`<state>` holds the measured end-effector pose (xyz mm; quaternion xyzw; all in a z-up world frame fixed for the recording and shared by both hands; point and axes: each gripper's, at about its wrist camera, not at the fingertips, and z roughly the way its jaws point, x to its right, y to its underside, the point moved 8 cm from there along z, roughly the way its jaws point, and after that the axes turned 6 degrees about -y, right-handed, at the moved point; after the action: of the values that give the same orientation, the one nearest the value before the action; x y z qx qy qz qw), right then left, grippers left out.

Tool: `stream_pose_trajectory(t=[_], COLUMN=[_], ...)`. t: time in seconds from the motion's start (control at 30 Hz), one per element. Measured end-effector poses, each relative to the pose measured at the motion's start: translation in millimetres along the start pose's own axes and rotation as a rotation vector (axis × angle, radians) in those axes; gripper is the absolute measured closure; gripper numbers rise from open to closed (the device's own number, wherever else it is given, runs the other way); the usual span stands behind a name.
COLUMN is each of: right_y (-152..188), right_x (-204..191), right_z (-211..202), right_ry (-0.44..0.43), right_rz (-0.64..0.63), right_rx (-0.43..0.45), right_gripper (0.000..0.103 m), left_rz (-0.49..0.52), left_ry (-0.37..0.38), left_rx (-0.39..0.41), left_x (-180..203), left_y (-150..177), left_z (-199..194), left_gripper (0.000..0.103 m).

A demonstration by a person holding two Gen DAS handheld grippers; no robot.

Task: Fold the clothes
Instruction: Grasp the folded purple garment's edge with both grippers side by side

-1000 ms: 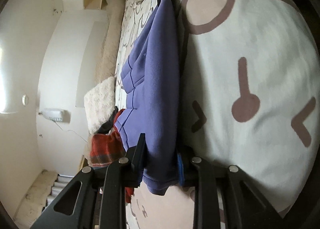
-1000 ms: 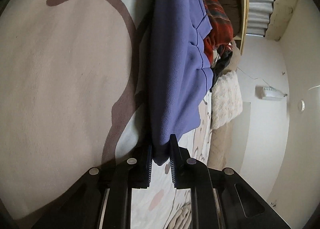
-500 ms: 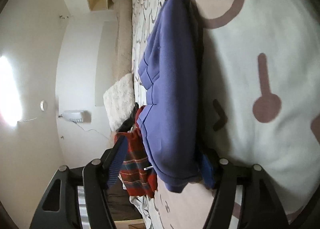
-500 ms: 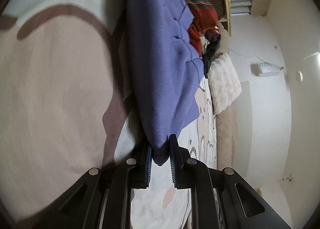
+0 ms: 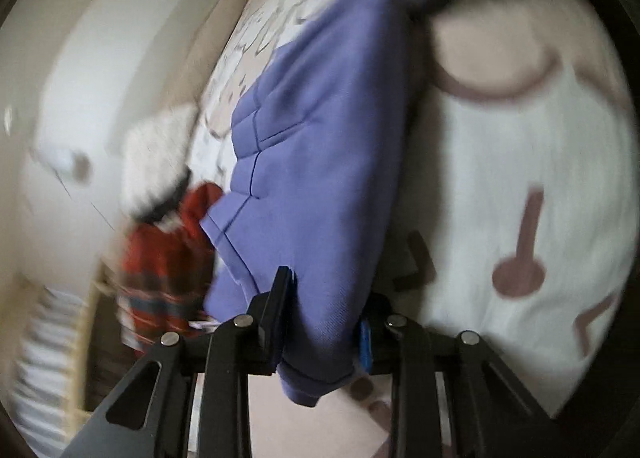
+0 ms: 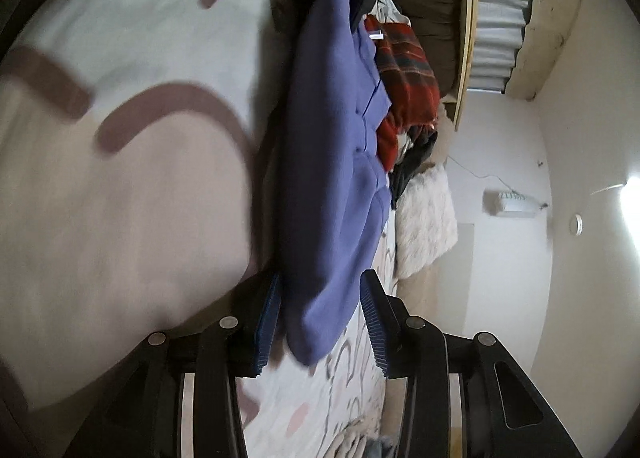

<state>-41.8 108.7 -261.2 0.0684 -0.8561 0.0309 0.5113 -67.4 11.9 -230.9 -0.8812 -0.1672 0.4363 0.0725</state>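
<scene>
A folded purple garment (image 5: 320, 161) lies on the patterned bedspread (image 5: 520, 145); it also shows in the right wrist view (image 6: 332, 161). My left gripper (image 5: 324, 318) has its jaws around one end of the garment, pressing the cloth. My right gripper (image 6: 320, 310) is at the opposite end, jaws open with the cloth loose between them. Each gripper shows at the far end in the other's view.
A red plaid garment (image 6: 404, 73) and dark clothes lie beside the purple one. A fluffy white cushion (image 6: 424, 217) rests by the wall. A wooden shelf (image 6: 464, 29) stands beyond. The bedspread (image 6: 120, 177) spreads wide on the other side.
My left gripper opened wide half a second ago and has closed back on the garment's end. My right gripper has opened and let go of its end. Both views have shifted.
</scene>
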Motion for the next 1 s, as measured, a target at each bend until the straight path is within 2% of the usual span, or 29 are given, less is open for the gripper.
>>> stream_pose_trajectory(t=[0.13, 0.2, 0.27, 0.47, 0.53, 0.6, 0.7, 0.77, 0.83, 0.93, 1.0], right_y=[-19, -27, -30, -7, 6, 17, 19, 19, 19, 19, 19], right_x=[6, 5, 4, 8, 3, -3, -10, -12, -11, -12, -19], right_z=[17, 23, 29, 38, 40, 41, 38, 37, 36, 35, 31], right_ry=[0.024, 0.045, 0.061, 0.085, 0.071, 0.056, 0.037, 0.025, 0.016, 0.001, -0.008], right_rz=[-0.019, -0.023, -0.012, 0.0, -0.022, -0.057, -0.083, -0.084, -0.076, -0.069, -0.064], right_rx=[0.002, 0.002, -0.011, -0.072, -0.088, -0.097, -0.082, -0.076, -0.065, -0.056, -0.055], right_gripper=[0.063, 0.063, 0.063, 0.063, 0.077, 0.083, 0.088, 0.088, 0.088, 0.088, 0.088], left_rz=[-0.259, -0.361, -0.42, -0.453, -0.443, -0.391, -0.218, -0.094, 0.043, 0.171, 0.264], left_ry=[0.158, 0.207, 0.237, 0.263, 0.256, 0.218, 0.088, -0.004, -0.091, -0.19, -0.265], left_rx=[-0.004, -0.007, -0.008, -0.018, -0.017, -0.006, 0.024, 0.039, 0.041, 0.041, 0.055], left_x=[-28, -31, -28, -17, -19, -16, -1, 12, 26, 34, 39], left_y=[-5, -2, 2, 13, 15, 14, 9, 9, 12, 18, 19], left_z=[-1, -6, -11, -18, -17, -14, -17, -20, -21, -20, -21], left_gripper=[0.076, 0.077, 0.077, 0.077, 0.077, 0.076, 0.072, 0.064, 0.061, 0.06, 0.053])
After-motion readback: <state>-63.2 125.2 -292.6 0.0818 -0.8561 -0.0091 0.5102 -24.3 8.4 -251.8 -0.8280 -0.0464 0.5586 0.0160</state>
